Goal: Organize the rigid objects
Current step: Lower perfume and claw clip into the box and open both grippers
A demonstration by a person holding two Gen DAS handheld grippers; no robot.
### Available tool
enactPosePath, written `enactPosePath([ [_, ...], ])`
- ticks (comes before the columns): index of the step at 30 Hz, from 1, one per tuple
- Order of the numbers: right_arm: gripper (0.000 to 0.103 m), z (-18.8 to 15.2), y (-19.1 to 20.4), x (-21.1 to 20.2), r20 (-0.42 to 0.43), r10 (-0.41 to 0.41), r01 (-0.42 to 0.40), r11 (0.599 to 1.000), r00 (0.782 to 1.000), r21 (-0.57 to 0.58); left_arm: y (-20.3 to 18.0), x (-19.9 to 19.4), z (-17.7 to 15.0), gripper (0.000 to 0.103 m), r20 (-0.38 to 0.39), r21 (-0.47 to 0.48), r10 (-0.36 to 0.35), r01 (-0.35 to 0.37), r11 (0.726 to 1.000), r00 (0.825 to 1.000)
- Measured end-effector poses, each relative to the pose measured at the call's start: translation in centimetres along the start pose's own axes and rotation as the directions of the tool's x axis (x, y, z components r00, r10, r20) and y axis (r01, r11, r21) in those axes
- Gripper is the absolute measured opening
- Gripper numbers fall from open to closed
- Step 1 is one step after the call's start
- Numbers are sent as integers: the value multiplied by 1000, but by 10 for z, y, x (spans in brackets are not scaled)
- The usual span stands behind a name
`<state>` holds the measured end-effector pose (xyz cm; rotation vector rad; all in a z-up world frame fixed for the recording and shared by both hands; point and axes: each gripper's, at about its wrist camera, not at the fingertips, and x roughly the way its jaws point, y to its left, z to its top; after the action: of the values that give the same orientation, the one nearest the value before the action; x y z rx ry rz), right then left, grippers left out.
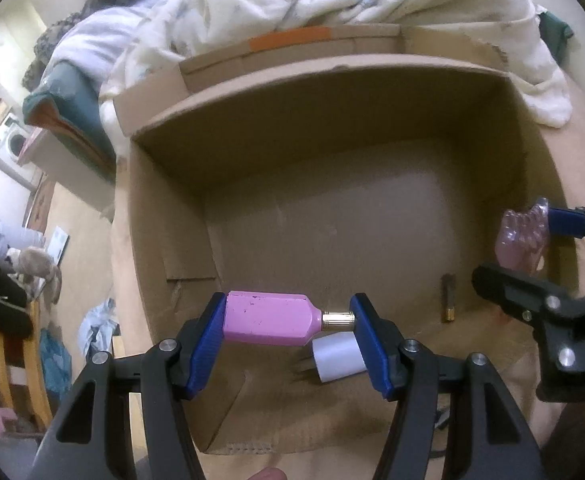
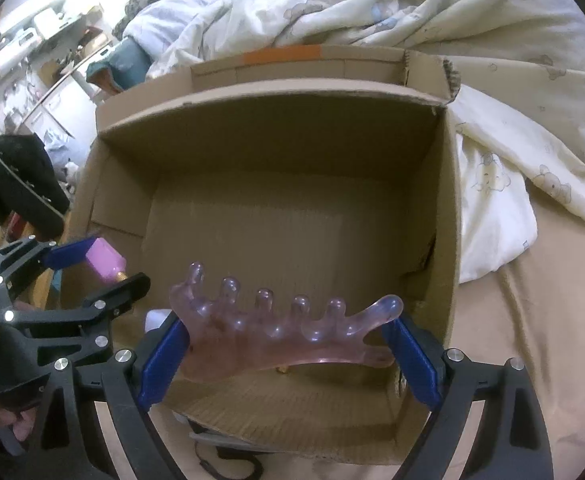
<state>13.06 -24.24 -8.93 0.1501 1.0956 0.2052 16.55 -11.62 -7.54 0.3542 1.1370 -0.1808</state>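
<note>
Left gripper (image 1: 288, 330) clamps pink metal-tipped bottle (image 1: 270, 323) over open brown cardboard box (image 1: 164, 220); right gripper (image 2: 288, 344), beside, grasps translucent pink knobbed massage comb (image 2: 276, 328)

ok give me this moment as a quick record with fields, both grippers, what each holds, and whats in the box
left gripper: shut on pink bottle, held lengthwise, base to gold neck
right gripper: shut on clear pink comb, knobbed teeth up
cardboard box: open, under both grippers
in box: white cap, small battery
behind box: white duvet
</note>
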Motion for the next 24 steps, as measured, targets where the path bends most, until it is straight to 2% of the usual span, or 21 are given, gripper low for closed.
enactPosePath([
  [5,99,0,5,5,-6,-41,41,998,999,-36,3,7,-2,59,-28,-14,-10,10,1000,1000],
  [11,99,-3,3,2,3,-31,31,999,1000,-26,9,17,-4,59,-65,-41,-24,22,999,998],
  [14,99,-3,2,2,4,-30,30,999,1000,-17,9,18,-3,59,-59,-35,-9,7,999,998],
  [20,99,-3,2,2,6,-12,12,1000,1000,-10,7,16,-6,59,-64,-33,-14,12,999,998],
  [24,103,0,-3,-6,52,52,-53,998,997,29,6,17,-6,61,-72,-24,-26,24,999,997],
])
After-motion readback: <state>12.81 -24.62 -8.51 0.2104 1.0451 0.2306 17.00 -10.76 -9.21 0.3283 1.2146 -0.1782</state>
